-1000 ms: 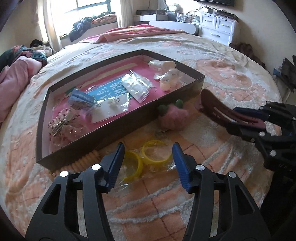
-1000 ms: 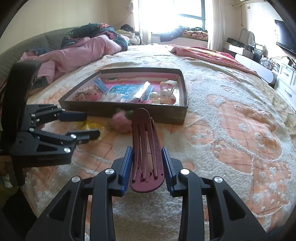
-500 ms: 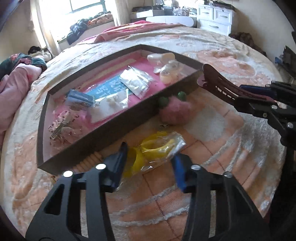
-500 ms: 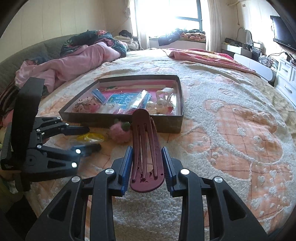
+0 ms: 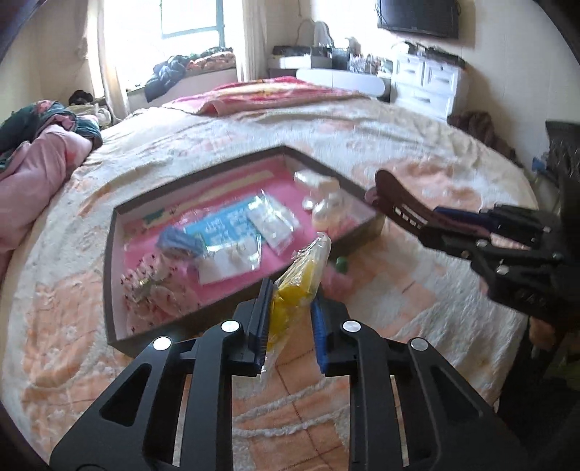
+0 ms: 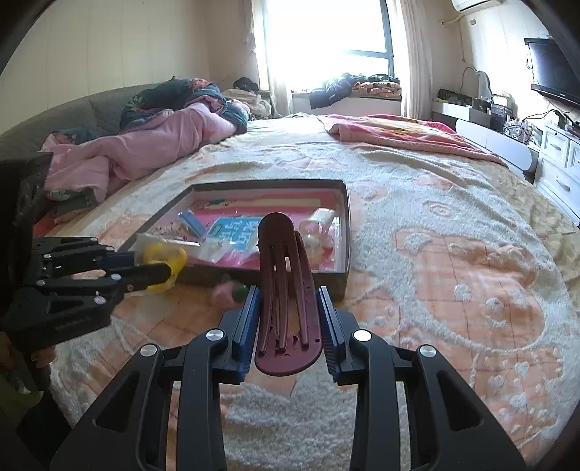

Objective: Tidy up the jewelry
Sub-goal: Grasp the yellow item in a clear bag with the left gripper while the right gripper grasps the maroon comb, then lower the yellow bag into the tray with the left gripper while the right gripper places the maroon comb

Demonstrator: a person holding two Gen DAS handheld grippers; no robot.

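Yellow bangle packet in raised left claw

Beyond the tongs, a wide bed under a cream and peach fleece cover. Far past the left tongs' tips and off to their left, a crumpled pink quilt with a dark floral one heaped on it. Straight ahead of the right tongs, a bright window with clothes piled on its sill. Well off to the right of both tongs, white drawers and a wall-hung television. A folded red blanket at the bed's far edge.
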